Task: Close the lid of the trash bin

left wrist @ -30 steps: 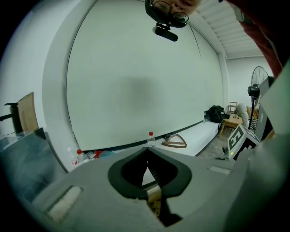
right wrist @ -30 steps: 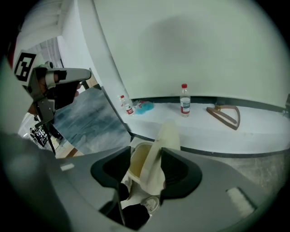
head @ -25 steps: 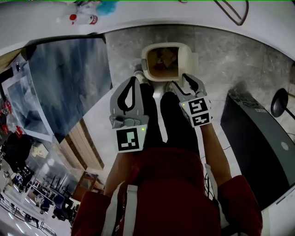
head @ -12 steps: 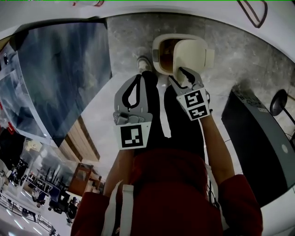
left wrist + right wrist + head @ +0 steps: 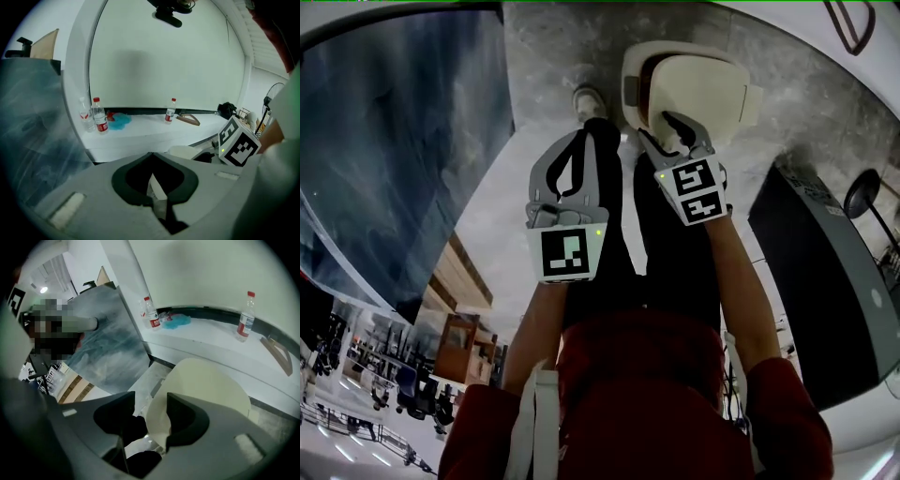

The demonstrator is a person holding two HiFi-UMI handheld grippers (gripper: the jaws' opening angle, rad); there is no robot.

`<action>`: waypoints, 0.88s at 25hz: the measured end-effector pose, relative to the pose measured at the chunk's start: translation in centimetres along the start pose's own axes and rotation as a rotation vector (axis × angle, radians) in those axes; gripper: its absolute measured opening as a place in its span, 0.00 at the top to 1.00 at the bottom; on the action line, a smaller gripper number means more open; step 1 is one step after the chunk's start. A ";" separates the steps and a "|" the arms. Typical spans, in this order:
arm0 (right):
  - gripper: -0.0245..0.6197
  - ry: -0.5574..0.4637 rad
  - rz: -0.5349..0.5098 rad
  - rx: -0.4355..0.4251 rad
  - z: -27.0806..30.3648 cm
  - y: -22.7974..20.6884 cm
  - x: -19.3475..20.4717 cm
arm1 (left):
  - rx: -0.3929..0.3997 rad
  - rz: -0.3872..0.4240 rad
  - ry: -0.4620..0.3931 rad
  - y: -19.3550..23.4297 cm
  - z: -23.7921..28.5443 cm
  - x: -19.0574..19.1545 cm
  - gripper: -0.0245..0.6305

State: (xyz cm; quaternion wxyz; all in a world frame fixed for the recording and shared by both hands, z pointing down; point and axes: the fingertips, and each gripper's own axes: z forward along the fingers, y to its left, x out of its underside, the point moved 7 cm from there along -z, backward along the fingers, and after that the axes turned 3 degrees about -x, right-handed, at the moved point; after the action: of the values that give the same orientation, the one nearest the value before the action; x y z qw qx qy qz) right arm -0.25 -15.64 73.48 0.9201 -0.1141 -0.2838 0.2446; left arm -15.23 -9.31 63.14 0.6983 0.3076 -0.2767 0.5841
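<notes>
Right claw (image 5: 672, 131) is spread. The near rim of the cream lid (image 5: 708, 80) sits between its jaws and rests against one of them, not pinched. The lid is tipped most of the way over the trash bin (image 5: 630, 92), with a dark gap showing at one side. The bin stands on the grey floor (image 5: 544, 56), just ahead of the person's shoe (image 5: 588, 98). Left claw (image 5: 579, 141) is pressed together and empty, apart from the bin.

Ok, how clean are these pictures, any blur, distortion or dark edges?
Head view: heavy fisheye bending at the edges, but the lid is sharp and evenly lit. Left gripper view: dark round vignette, the left gripper soft up close, the red-capped bottle clear. Right gripper view: same vignette, lid edge between the jaws slightly blurred.
</notes>
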 end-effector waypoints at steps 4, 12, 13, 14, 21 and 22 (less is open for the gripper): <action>0.64 0.039 0.008 0.008 2.5 -0.3 0.5 | 0.017 -0.012 0.044 1.2 1.5 2.2 0.96; 0.63 0.109 0.054 0.018 6.0 -1.0 1.3 | 0.024 -0.047 0.095 3.1 3.8 4.9 0.96; 0.63 0.111 0.049 0.019 6.3 -1.0 1.3 | 0.025 -0.050 0.100 3.4 4.1 5.1 0.96; 0.65 0.116 0.042 0.019 6.5 -0.9 1.2 | 0.026 -0.053 0.105 3.6 4.2 5.2 0.96; 0.64 0.134 0.053 0.053 7.5 -0.8 1.4 | 0.025 -0.067 0.136 4.0 4.6 6.3 0.96; 0.63 0.131 0.057 0.054 7.5 -0.8 1.4 | 0.027 -0.066 0.136 4.0 4.7 6.3 0.96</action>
State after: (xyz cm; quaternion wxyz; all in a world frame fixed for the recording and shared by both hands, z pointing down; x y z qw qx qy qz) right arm -3.24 -15.11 80.49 0.9321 -0.1133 -0.2128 0.2702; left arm -18.22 -8.26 71.35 0.7302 0.2856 -0.2101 0.5840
